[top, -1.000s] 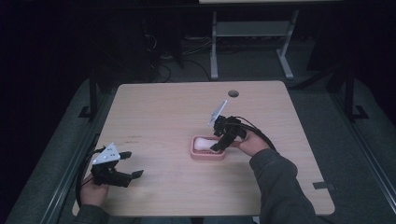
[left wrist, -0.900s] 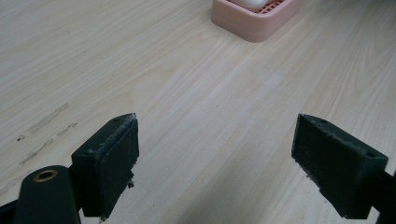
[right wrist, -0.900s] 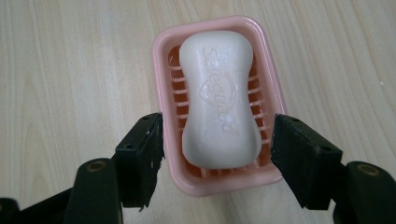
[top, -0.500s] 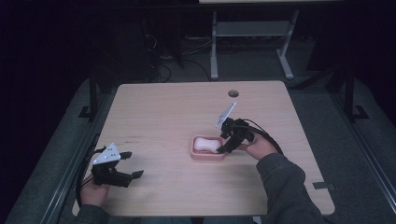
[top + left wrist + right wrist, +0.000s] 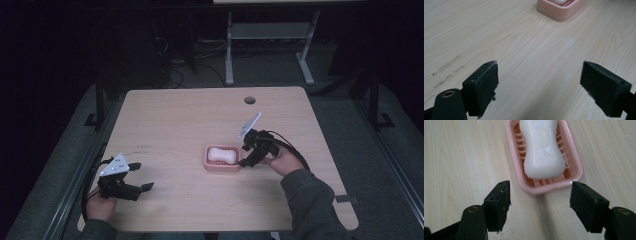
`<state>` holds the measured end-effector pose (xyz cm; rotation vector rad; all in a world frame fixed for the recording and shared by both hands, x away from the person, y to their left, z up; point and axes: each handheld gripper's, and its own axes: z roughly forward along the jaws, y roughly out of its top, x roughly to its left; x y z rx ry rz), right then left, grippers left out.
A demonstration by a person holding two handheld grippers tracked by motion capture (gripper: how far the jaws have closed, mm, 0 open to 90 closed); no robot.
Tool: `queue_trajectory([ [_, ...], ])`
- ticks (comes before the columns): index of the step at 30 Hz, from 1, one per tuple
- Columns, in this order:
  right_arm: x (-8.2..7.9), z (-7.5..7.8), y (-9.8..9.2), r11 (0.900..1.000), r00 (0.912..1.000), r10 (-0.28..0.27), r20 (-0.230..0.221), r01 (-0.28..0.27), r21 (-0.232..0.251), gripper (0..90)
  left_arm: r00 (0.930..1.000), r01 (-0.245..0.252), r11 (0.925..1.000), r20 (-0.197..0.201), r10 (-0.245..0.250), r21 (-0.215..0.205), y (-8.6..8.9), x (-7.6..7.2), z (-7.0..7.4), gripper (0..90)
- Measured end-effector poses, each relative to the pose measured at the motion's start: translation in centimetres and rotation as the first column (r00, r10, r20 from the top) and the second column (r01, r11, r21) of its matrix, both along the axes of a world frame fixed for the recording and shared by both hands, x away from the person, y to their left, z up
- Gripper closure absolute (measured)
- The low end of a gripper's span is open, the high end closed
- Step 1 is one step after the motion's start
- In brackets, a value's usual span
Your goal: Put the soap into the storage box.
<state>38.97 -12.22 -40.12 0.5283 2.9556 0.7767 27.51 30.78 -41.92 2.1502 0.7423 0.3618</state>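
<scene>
Table (image 5: 190, 115): pale wood-grain top with rounded corners; a round hole (image 5: 249, 100) sits near its far edge.
Soap dish (image 5: 574, 162): pink, slatted, resting flat on the table just ahead of the right gripper's (image 5: 540, 197) parted jaws; well ahead of the left gripper's (image 5: 539, 82) jaws.
Marks (image 5: 447, 68): faint dark scuffs on the wood, left of the left gripper's jaws.

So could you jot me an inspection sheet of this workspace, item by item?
Surface: pale wooden table, faint scuffs near the left edge.
Job's things: white soap bar lying in a pink slatted soap dish.
Clutter: nothing seen.
Grippers: right tongs open, have just been widening, short of the dish, empty; left tongs open over bare wood.
Cables: black cable trailing from the right tongs.
Surroundings: dark room, grey metal frame behind.
</scene>
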Motion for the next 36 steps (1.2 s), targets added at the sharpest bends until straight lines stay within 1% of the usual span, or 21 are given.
queue_trajectory([
  [3,-0.2,-0.2,-0.4,1.0,1.0,-0.004,0.005,0.004,0.004,31.7,1.0,0.0,1.0,-0.001,0.0,0.002,-0.1,0.0,0.0,14.8],
  [12,-0.6,-0.5,-1.5,1.0,0.9997,-0.024,-0.004,0.024,0.01,31.5,1.0,0.001,1.0,-0.003,-0.001,0.004,-0.1,0.0,0.0,14.8],
  [15,-0.8,-0.5,-1.7,1.0,0.9996,-0.028,-0.005,0.029,0.005,31.4,1.0,0.001,1.0,-0.003,-0.001,0.004,-0.1,0.0,0.0,14.8],
  [18,-1.0,-0.2,-2.0,0.999,0.9994,-0.034,0.002,0.034,0.012,31.4,1.0,0.0,1.0,-0.004,0.0,0.004,-0.1,0.0,0.0,14.8],
  [21,-1.1,-0.1,-2.1,0.999,0.9994,-0.033,0.005,0.033,0.009,31.4,1.0,0.0,1.0,-0.004,0.0,0.004,-0.1,0.0,0.0,14.8],
  [26,-1.6,-0.1,-2.8,0.999,0.9989,-0.044,0.014,0.044,0.03,31.4,1.0,0.003,1.0,-0.006,-0.003,0.009,-0.1,0.0,0.0,14.8],
  [32,-2.0,-0.5,-3.5,0.997,0.9982,-0.06,0.01,0.059,0.04,31.4,1.0,0.003,1.0,-0.008,-0.003,0.006,-0.2,0.0,-0.1,14.8],
  [33,-2.1,-0.6,-3.6,0.998,0.9982,-0.06,0.005,0.06,0.037,31.3,1.0,0.0,1.0,-0.008,0.0,0.002,-0.2,0.0,-0.1,14.8],
  [35,-2.2,-0.6,-3.8,0.997,0.9979,-0.065,0.009,0.064,0.035,31.0,1.0,0.001,1.0,-0.007,-0.001,0.003,-0.2,0.0,-0.1,14.8],
  [36,-2.4,-0.6,-4.1,0.996,0.9974,-0.072,0.007,0.072,0.049,31.0,1.0,0.004,0.9999,-0.007,-0.004,0.01,-0.2,0.0,-0.1,14.8],
])
